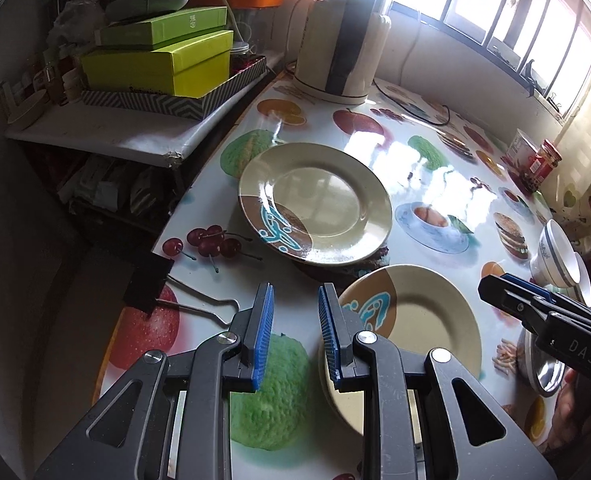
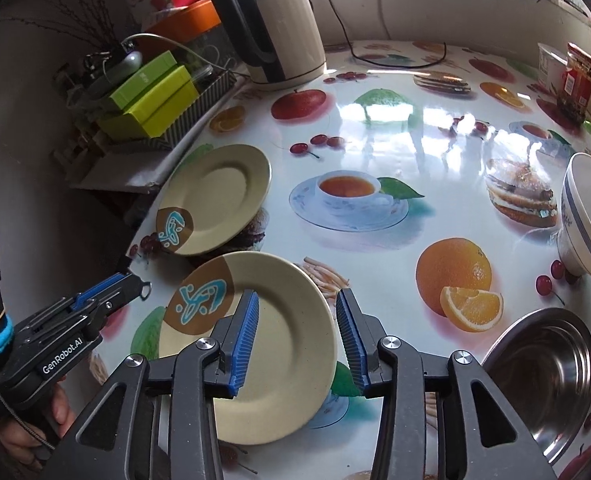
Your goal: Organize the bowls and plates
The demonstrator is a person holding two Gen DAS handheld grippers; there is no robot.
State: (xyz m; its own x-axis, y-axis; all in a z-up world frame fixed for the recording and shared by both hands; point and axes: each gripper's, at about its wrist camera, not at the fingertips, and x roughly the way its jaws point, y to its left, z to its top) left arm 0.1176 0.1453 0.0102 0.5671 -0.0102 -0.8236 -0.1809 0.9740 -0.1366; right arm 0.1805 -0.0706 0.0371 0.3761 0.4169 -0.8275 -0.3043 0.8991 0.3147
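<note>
I have two cream plates with a brown and blue patch on the fruit-print table (image 2: 395, 128). The near plate (image 2: 263, 340) lies flat close to the table's front edge; the far plate (image 2: 219, 196) sits just behind it, towards the left edge, and their rims look almost touching from the right wrist view.

My right gripper (image 2: 297, 334) hangs over the near plate with its blue pads spread. The plate's right rim shows in the gap between them, and neither pad presses on it.

My left gripper (image 1: 295, 334) is at the near plate's left side, its pads parted with only the tablecloth in the gap. The right-hand pad stands just at the plate's rim; I cannot tell whether it touches.

To the right, a white bowl with a blue band (image 2: 587, 220) lies tipped on its side, and a steel bowl (image 2: 543, 376) sits upright near the front. A kettle (image 2: 275, 28) stands at the back, green boxes (image 1: 163, 60) on the shelf to the left.
</note>
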